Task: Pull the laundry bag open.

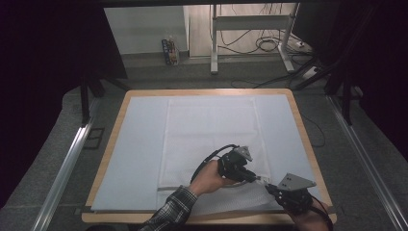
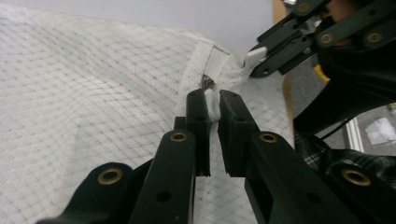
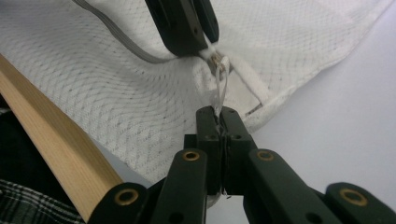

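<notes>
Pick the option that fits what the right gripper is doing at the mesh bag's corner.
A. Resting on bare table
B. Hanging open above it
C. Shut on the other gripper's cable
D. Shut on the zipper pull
D: in the right gripper view, the right gripper has its jaws closed on the thin white zipper pull at the mesh bag's corner.

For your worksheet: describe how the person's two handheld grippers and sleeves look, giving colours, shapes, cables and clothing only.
Both grippers, left gripper and right gripper, are black, each with two flat-faced jaws on linked bars joined by brass-coloured rivets. Each carries a grey three-cornered plate. A black cable loops from the left one. The left sleeve is dark plaid.
</notes>
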Tool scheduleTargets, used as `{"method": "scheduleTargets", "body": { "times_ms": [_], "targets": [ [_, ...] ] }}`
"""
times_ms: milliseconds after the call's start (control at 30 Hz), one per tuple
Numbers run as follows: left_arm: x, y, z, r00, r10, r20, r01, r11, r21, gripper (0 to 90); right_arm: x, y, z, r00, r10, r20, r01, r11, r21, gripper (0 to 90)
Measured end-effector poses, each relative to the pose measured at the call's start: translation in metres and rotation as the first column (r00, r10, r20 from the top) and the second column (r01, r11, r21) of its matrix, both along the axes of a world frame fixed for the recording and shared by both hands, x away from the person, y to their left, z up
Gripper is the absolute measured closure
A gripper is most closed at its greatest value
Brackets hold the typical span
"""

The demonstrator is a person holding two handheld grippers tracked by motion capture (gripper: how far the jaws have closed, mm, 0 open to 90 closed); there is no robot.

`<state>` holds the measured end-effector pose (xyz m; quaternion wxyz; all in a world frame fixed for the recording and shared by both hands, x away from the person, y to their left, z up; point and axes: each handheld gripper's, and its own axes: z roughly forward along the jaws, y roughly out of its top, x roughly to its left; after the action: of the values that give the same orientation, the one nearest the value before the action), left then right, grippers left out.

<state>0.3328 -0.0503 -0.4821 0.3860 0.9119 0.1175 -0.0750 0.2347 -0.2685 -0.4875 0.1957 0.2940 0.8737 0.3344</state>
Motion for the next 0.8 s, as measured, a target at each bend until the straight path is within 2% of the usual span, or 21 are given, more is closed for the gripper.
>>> {"method": "scheduleTargets", "body": {
  "times_ms": [67, 200, 367, 433, 533, 667, 800],
  "targets": [
    [-0.002, 0.001, 0.000, 0.9999, 0.001, 0.013, -0.001, 1.0000, -0.002, 83.6, 0.000, -0.001, 0.002, 1.0000, 0.001, -0.004, -0.001, 1.000, 0.020, 83.7],
    [-0.004, 0.001, -0.001, 0.9995, -0.001, 0.031, 0.002, 0.9998, -0.017, 83.6, -0.001, -0.007, 0.009, 0.9999, -0.012, -0.004, 0.012, 0.996, 0.089, 68.2],
    [-0.005, 0.003, -0.002, 0.9992, 0.007, 0.038, -0.006, 0.9995, -0.031, 83.6, 0.006, -0.014, 0.013, 0.9972, -0.068, -0.031, 0.072, 0.986, 0.153, 48.8],
    [-0.005, 0.005, -0.003, 0.9993, 0.003, 0.037, -0.002, 0.9992, -0.041, 83.6, 0.012, -0.014, 0.012, 0.9937, -0.086, -0.073, 0.097, 0.981, 0.168, 41.6],
    [-0.005, 0.006, -0.005, 0.9995, 0.000, 0.031, 0.002, 0.9969, -0.079, 83.7, 0.021, -0.013, 0.008, 0.9880, -0.089, -0.127, 0.112, 0.975, 0.189, 36.4],
    [-0.005, 0.009, -0.005, 0.9996, -0.019, 0.023, 0.021, 0.9927, -0.119, 83.9, 0.034, -0.010, 0.002, 0.9793, -0.060, -0.193, 0.103, 0.971, 0.217, 37.3],
    [-0.005, 0.011, -0.005, 0.9995, -0.022, 0.023, 0.024, 0.9909, -0.132, 83.9, 0.038, -0.008, 0.002, 0.9748, -0.034, -0.221, 0.089, 0.965, 0.245, 52.4]
  ]
}}
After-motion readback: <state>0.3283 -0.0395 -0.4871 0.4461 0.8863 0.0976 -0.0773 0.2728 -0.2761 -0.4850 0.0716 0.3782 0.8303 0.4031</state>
